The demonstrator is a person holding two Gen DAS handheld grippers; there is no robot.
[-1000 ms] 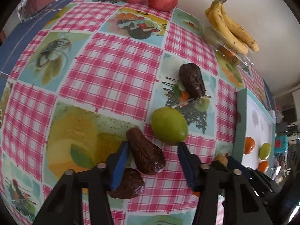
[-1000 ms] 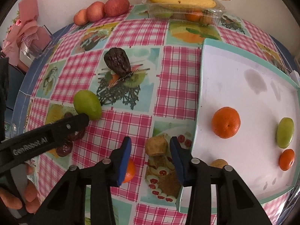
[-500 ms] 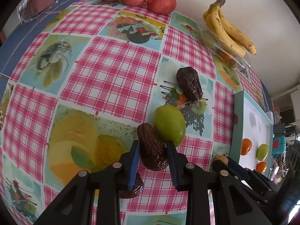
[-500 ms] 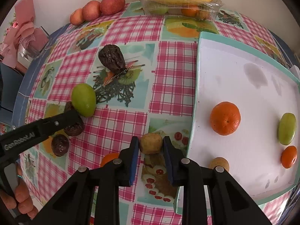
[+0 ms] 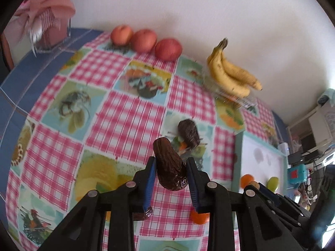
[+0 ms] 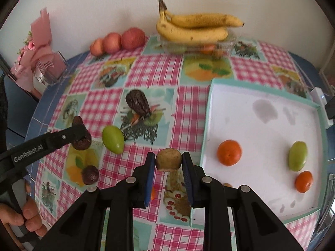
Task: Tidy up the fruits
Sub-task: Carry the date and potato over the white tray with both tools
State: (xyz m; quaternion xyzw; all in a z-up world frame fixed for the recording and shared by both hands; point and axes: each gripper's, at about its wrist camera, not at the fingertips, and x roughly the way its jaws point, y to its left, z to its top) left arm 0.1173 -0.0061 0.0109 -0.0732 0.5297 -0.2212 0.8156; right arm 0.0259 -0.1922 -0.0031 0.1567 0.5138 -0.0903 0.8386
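My left gripper (image 5: 170, 164) is shut on a dark brown wrinkled fruit (image 5: 169, 165) and holds it above the checked tablecloth; it also shows in the right wrist view (image 6: 80, 135). My right gripper (image 6: 168, 159) is shut on a small tan-brown fruit (image 6: 168, 159), lifted beside the white tray (image 6: 261, 125). The tray holds two orange fruits (image 6: 229, 152) and a green fruit (image 6: 297, 155). On the cloth lie a green fruit (image 6: 112, 139), a dark wrinkled fruit (image 6: 137, 104), a small dark round fruit (image 6: 90, 175) and an orange fruit (image 5: 199, 217).
Three red apples (image 6: 117, 40) sit at the back by the wall. Bananas (image 6: 194, 28) lie on a clear plastic box (image 6: 199, 47) of fruit. A pink bouquet in a clear holder (image 6: 41, 62) stands at the back left.
Both grippers closed on their fruits and lifted them off the cloth. The left one raised the dark fruit, the right one the tan-brown fruit.
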